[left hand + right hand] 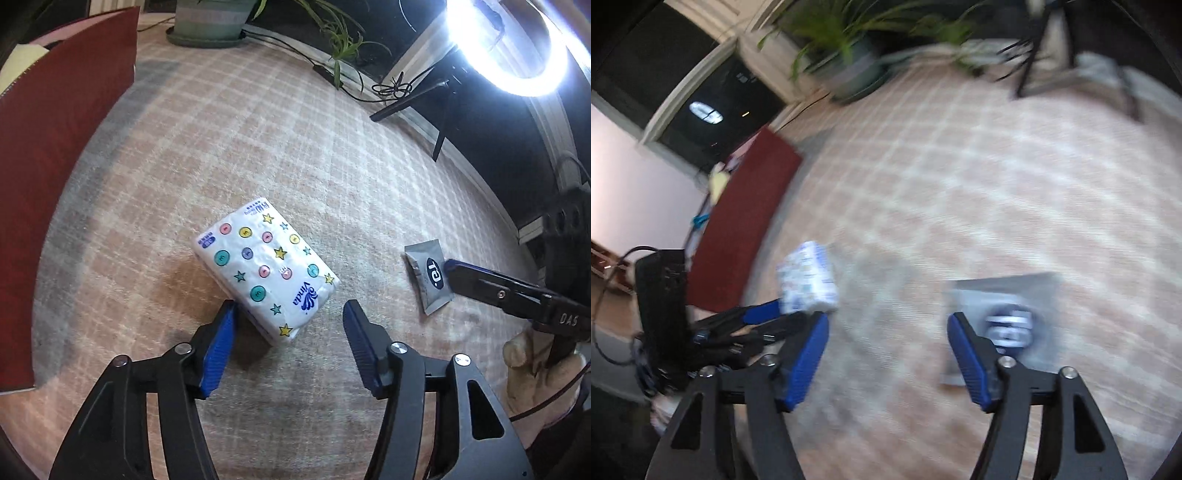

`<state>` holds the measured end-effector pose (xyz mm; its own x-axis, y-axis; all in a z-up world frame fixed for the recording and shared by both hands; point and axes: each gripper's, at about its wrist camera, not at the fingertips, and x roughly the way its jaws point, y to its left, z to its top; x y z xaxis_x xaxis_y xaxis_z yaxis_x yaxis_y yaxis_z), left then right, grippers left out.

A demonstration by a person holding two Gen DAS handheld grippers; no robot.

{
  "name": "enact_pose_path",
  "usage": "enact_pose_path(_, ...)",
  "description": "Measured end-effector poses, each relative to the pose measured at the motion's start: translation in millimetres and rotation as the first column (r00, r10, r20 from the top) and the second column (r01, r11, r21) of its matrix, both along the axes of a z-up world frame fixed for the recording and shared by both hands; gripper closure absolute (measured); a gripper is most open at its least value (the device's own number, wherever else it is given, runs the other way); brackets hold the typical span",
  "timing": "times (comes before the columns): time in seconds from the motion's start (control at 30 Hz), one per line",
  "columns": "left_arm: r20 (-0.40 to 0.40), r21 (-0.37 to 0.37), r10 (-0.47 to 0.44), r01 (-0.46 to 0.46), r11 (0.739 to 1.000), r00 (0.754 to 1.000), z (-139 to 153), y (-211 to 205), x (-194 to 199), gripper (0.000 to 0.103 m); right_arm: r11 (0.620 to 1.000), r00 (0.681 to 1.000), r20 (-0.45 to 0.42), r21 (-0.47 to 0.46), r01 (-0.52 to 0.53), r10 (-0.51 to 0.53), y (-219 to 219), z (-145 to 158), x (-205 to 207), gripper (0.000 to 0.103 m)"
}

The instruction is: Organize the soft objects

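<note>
A white tissue pack with coloured buttons and stars lies on the checked cloth. My left gripper is open, its blue pads either side of the pack's near corner, the left pad close against it. A grey sachet with a dark round label lies to the right. My right gripper is open; its tip shows in the left wrist view at the sachet's edge. In the blurred right wrist view the sachet lies behind the right pad, and the tissue pack is at left by the left gripper.
A dark red box wall stands at the left of the cloth. A potted plant stands at the back. A ring light on a tripod stands at the back right, with cables by it.
</note>
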<state>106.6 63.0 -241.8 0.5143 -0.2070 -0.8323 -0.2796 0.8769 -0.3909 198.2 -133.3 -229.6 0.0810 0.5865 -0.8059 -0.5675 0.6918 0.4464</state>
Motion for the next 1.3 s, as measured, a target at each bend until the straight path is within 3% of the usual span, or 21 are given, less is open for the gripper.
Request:
enact_pose_path(0.17, -0.028, -0.041, 0.037, -0.038, 0.998, 0.999, -3.1, 4.0, 6.1, 0.041, 0.989, 0.989, 0.103, -0.097, 0.114, -0.104, -40.4, -2.1, 8.5, 0.035)
enact_pose_path(0.33, -0.051, -0.084, 0.081, -0.085, 0.993, 0.995, -2.9, 9.7, 11.7, 0.037, 0.975, 0.984, 0.061, -0.133, 0.176, -0.169, -62.6, -16.6, 26.7, 0.035)
enact_pose_path(0.53, -0.092, -0.096, 0.155, -0.164, 0.982, 0.984, -1.8, 19.2, 25.9, 0.036, 0.977, 0.987, 0.048, -0.147, 0.157, -0.151, -48.5, -22.4, 32.3, 0.035)
enact_pose_path(0.6, -0.103, -0.066, 0.168, -0.175, 0.982, 0.980, -0.9, 18.8, 31.6, 0.036, 0.976, 0.989, 0.048, -0.157, 0.149, -0.143, -42.4, -24.5, 33.0, 0.033)
enact_pose_path(0.73, -0.131, 0.063, 0.152, -0.145, 0.987, 0.980, 0.3, 5.2, 47.6, 0.036, 0.971, 0.989, 0.076, -0.197, 0.137, -0.124, -33.9, -26.4, 29.1, 0.029)
enact_pose_path(0.87, -0.154, 0.190, 0.130, -0.100, 0.977, 0.980, -2.8, -10.1, 56.0, 0.036, 0.965, 0.990, 0.101, -0.233, 0.124, -0.103, -26.1, -28.4, 25.5, 0.024)
enact_pose_path(1.03, -0.156, 0.259, 0.103, -0.059, 0.964, 0.982, -6.0, -15.0, 57.4, 0.036, 0.953, 0.988, 0.142, -0.285, 0.104, -0.066, -8.7, -30.7, 20.9, 0.018)
enact_pose_path(1.3, -0.151, 0.323, 0.111, -0.057, 0.945, 0.982, -6.1, -12.0, 51.5, 0.036, 0.902, 0.972, 0.226, -0.429, 0.042, 0.062, 12.7, -37.2, 14.6, 0.017)
